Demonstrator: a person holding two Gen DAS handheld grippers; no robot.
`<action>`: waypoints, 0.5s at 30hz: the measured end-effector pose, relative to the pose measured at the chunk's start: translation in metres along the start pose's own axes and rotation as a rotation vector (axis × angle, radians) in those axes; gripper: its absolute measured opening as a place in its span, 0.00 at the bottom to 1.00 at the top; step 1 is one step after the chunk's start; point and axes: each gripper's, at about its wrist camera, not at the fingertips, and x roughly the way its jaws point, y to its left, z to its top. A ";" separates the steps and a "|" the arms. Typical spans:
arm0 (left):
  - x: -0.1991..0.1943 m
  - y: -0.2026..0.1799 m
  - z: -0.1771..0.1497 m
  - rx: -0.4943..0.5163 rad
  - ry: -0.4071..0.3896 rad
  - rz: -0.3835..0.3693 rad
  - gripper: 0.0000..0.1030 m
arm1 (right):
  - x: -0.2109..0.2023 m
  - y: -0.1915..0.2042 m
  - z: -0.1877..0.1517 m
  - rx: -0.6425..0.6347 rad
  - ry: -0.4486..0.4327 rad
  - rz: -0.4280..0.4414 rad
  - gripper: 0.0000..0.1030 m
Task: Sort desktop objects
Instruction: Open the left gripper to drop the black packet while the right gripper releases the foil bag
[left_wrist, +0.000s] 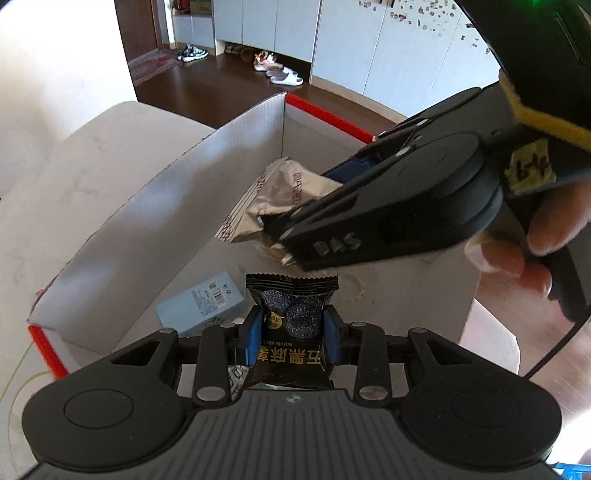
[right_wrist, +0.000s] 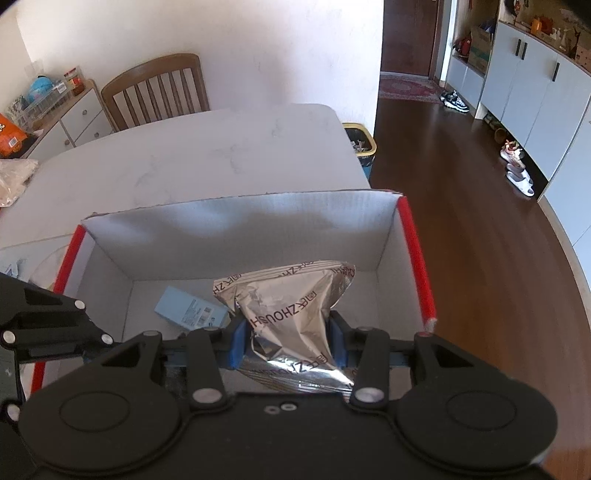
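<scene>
**Two snack packets held over the open box**

Both hands are over the cardboard box (right_wrist: 236, 225), the white-walled one with red edges that sits on the pale marble table (right_wrist: 207, 147). The left gripper (left_wrist: 293, 332) has its blue pads clamped on a small black snack packet (left_wrist: 291, 314), held upright between the fingers above the box floor. The right gripper (right_wrist: 286, 343) is squeezed onto a crinkled silver foil bag (right_wrist: 291, 302), which fans out above the pads and hangs inside the box mouth. From the left side I can see that same gripper reaching in from the right, a person's fingers (left_wrist: 517, 254) wrapped round its handle. Lying flat on the box floor, near the left wall, is a small light-blue carton (right_wrist: 190, 310). Beyond the table stand a wooden chair (right_wrist: 159, 92) and a waste bin (right_wrist: 360, 146).
</scene>
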 end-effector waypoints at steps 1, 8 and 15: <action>0.003 0.001 0.002 -0.003 0.004 -0.002 0.32 | 0.004 0.001 0.001 -0.002 0.007 0.000 0.42; 0.013 0.004 0.012 0.000 0.029 -0.012 0.32 | 0.025 -0.001 0.002 0.005 0.043 -0.008 0.42; 0.019 0.007 0.014 -0.005 0.037 -0.025 0.32 | 0.035 -0.002 -0.003 0.013 0.065 -0.012 0.42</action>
